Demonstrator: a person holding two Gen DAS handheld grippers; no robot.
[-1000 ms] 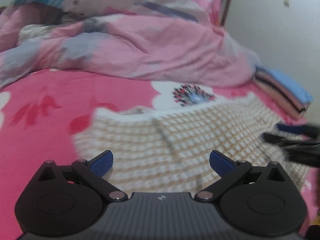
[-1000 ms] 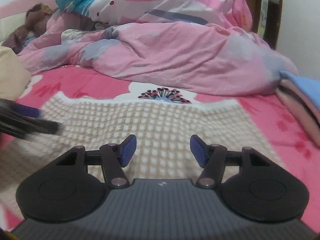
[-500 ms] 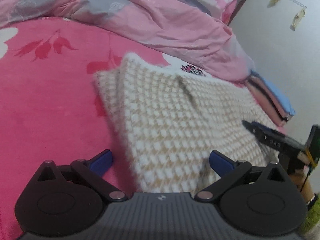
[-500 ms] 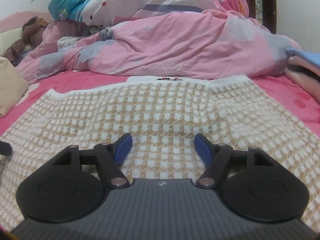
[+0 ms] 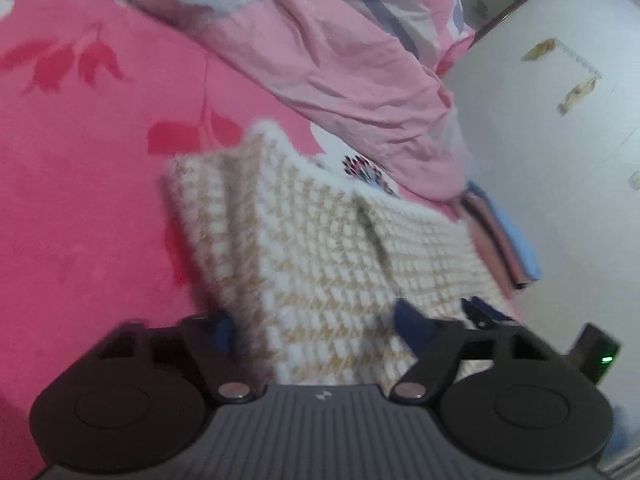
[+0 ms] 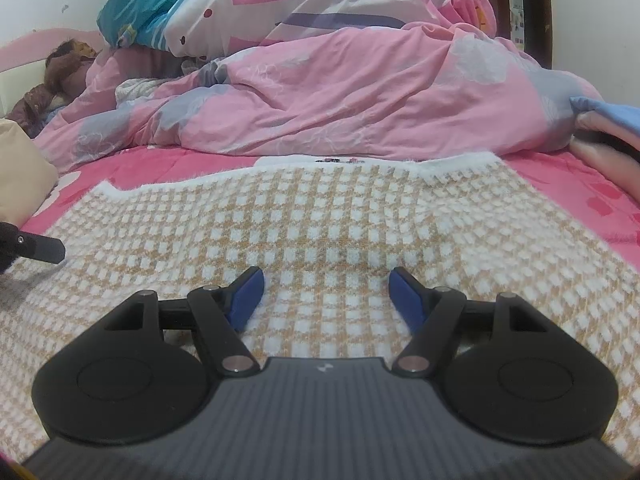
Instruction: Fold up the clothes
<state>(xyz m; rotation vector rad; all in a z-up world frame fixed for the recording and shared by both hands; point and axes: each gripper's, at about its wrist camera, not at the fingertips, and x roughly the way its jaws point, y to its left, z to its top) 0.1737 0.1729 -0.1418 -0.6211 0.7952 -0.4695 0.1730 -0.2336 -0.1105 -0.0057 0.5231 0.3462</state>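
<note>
Both tools sit low over the checked knit garment (image 6: 340, 216), a fuzzy beige-and-white piece spread flat on the bed. The right tool (image 6: 326, 294) has its blue pads apart, hovering just over the knit's middle with cloth showing between them and nothing pinched. The left tool (image 5: 316, 326) straddles the garment's near edge; its jaws have just been closing, with the knit between them, yet the pads do not visibly press the cloth, and the view is blurred. In the left wrist view the garment (image 5: 320, 248) runs away from the tool toward the quilt, a crease crossing it. At the right edge of that view the right tool's dark fingers rest over the knit's far side; in the right wrist view a dark finger of the left tool reaches in from the left edge.

Under the garment lies a hot-pink floral bedsheet (image 5: 80, 200). Behind it a rumpled pink quilt (image 6: 360, 100) is heaped, with a blue cushion (image 6: 140, 4) on top. A stack of folded clothes (image 5: 504, 240) sits beside the garment near a white wall (image 5: 560, 140).
</note>
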